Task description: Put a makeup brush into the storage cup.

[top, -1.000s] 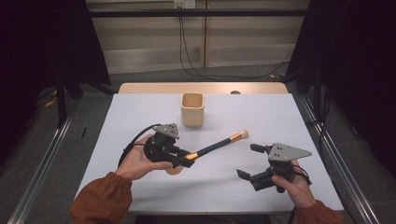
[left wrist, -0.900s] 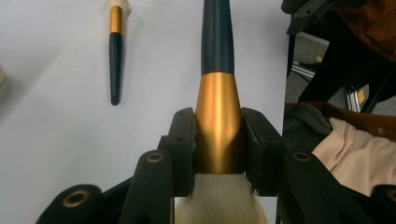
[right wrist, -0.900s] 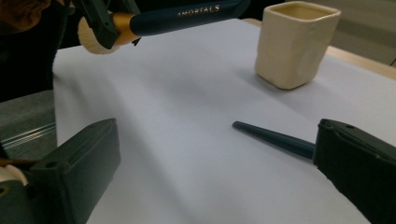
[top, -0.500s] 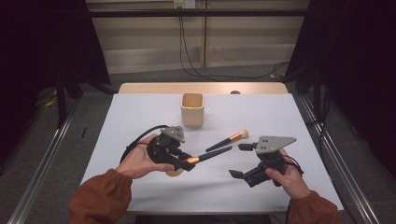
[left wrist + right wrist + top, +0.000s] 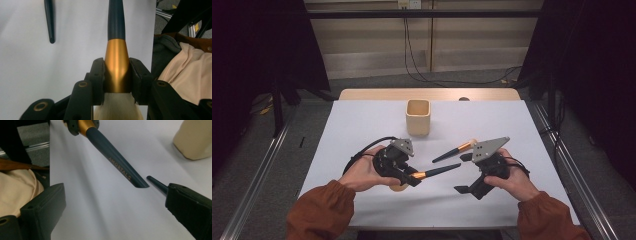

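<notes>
My left gripper (image 5: 414, 175) (image 5: 117, 75) is shut on the gold ferrule of a makeup brush (image 5: 437, 170) (image 5: 116, 60). The brush's dark handle (image 5: 117, 167) points right, and its pale bristles sit behind the jaws. My right gripper (image 5: 464, 173) (image 5: 115, 192) stands open just right of the handle's end, one jaw on each side of it and not touching. A second dark brush with an orange ferrule (image 5: 455, 150) (image 5: 50, 22) lies flat on the white table (image 5: 362, 125); its thin tip (image 5: 156, 183) lies by my right jaw.
A beige square cup (image 5: 418, 117) (image 5: 197, 140) stands upright at the table's middle back. The person's orange sleeves come in at the front edge. Black frames and floor rails flank the table on both sides.
My right gripper has moved left and slightly up, from the table's right side to the end of the held brush's handle. The left gripper has stayed put with its brush.
</notes>
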Motion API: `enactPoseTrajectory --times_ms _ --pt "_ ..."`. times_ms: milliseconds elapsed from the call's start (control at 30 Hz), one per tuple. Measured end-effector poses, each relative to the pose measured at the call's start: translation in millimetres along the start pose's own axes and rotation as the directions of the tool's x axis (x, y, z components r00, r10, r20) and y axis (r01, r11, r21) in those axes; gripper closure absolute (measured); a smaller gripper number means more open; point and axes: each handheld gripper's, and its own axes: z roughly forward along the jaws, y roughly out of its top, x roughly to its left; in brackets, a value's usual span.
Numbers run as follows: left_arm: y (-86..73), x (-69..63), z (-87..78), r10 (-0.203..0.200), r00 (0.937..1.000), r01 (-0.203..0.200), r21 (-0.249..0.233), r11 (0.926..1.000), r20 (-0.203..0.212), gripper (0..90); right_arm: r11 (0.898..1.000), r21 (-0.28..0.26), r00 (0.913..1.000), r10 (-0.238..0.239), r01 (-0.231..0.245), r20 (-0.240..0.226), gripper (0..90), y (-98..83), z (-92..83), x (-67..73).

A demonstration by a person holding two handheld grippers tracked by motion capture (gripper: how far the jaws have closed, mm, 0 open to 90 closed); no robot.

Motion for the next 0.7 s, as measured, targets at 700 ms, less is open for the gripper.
enactPoseTrajectory --times_ms 700 --pt "4.3 0.9 6.0 -0.001 1.0000 0.001 0.053 0.9986 0.007 66.7 0.946 0.295 0.9871 -0.106 0.137 -0.120 4.5 43.6 30.1 -6.2"
